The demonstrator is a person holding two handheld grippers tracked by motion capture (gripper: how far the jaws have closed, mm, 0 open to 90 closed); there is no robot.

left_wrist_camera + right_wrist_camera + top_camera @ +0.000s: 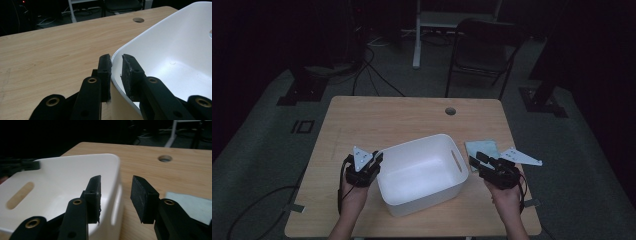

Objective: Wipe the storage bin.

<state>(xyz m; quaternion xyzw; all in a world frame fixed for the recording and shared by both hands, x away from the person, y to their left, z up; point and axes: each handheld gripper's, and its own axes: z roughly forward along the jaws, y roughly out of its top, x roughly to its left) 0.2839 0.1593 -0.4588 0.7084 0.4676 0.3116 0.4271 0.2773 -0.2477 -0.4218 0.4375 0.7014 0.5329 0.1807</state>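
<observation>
Risk of tipping white plastic tub: left claw clamped on rim, right claw spread, straddling wall without grip.

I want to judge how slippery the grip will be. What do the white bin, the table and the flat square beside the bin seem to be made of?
White bin: looks like moulded plastic, smooth and matte, with rounded corners, a thin rim and slot handles.
Table: wood or wood-look laminate, pale grain lines, flat sheen.
Flat square: pale blue-green, thin and limp-looking, perhaps cloth or paper; too dim to tell.
</observation>
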